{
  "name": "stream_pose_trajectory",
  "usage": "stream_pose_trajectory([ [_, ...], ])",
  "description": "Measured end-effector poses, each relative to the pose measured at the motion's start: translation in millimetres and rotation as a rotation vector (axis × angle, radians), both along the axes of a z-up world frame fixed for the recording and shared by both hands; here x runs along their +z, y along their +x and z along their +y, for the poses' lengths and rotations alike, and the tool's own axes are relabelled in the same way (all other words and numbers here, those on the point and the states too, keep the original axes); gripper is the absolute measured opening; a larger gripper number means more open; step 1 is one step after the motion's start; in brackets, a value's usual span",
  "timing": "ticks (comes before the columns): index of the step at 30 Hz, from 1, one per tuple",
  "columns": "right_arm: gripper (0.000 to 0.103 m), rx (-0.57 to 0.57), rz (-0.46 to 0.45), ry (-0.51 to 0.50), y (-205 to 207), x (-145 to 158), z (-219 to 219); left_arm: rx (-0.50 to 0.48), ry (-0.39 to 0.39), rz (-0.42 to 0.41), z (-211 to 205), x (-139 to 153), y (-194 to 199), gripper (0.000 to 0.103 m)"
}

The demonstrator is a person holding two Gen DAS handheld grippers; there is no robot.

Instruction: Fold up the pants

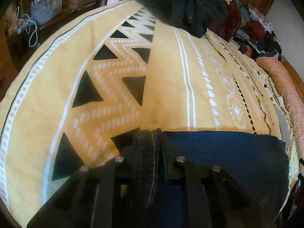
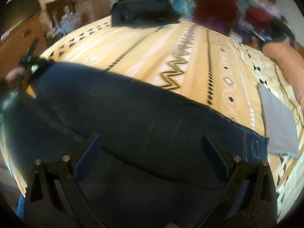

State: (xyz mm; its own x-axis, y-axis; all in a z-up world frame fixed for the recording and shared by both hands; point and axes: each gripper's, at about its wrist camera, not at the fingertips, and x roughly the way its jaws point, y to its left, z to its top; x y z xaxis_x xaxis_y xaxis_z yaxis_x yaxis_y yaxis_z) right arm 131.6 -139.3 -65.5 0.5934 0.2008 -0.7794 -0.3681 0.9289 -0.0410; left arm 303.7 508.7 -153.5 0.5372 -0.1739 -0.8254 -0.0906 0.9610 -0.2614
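While the dark blue jeans [image 1: 224, 152] lie spread across the yellow patterned bedspread [image 1: 161, 98], the left gripper [image 1: 150, 148] is clamped on a bunched, stitched seam at one edge of them, the denim pinched tight between its black fingers. The right gripper [image 2: 152, 148] hangs above the broad middle of the jeans [image 2: 133, 114] with its blue-padded fingers [image 2: 89, 152] spread wide and nothing between them; whether the pads already brush the cloth cannot be told from the blurred view. Judging by this, the fold is only starting: one end is secured, the other not. The main risk is an uneven lift. If the left side pulls up before the right has a hold, the denim will drag and twist, giving a skewed fold. The right gripper is also over flat cloth rather than an edge, so closing there may catch only the top layer, or pinch the bedspread along with it. A thick seam can slip from the left grip under the weight of the jeans. A grey folded item [image 2: 279, 121] lies just beside the hem and could be swept aside.
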Motion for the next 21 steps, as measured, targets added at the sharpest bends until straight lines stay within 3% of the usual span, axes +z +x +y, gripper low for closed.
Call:
stream_pose_trajectory([
  [2,0.102,-0.048,0.005,0.027,4.5,1.6,-33.4,0.008,0.014,-0.006,-2.1,0.9,-0.4,0.019],
  [5,0.097,-0.212,0.017,0.039,16.4,-3.9,-114.0,0.018,0.025,-0.012,-4.0,1.6,-0.3,0.019],
  [9,0.059,-0.368,0.106,0.015,54.9,-31.7,-227.3,0.034,0.027,-0.015,-5.7,1.2,-0.5,0.019],
  [10,0.055,-0.379,0.133,0.030,63.1,-36.8,-239.8,0.038,0.025,-0.017,-6.0,1.0,-0.8,0.019],
  [15,0.056,-0.411,0.223,0.037,119.9,-68.6,-294.1,0.044,0.028,-0.014,-6.8,0.1,-0.6,0.019],
  [21,0.055,-0.350,0.301,0.081,160.6,-99.3,-300.4,0.039,0.033,-0.008,-7.3,-2.3,2.8,0.019],
])
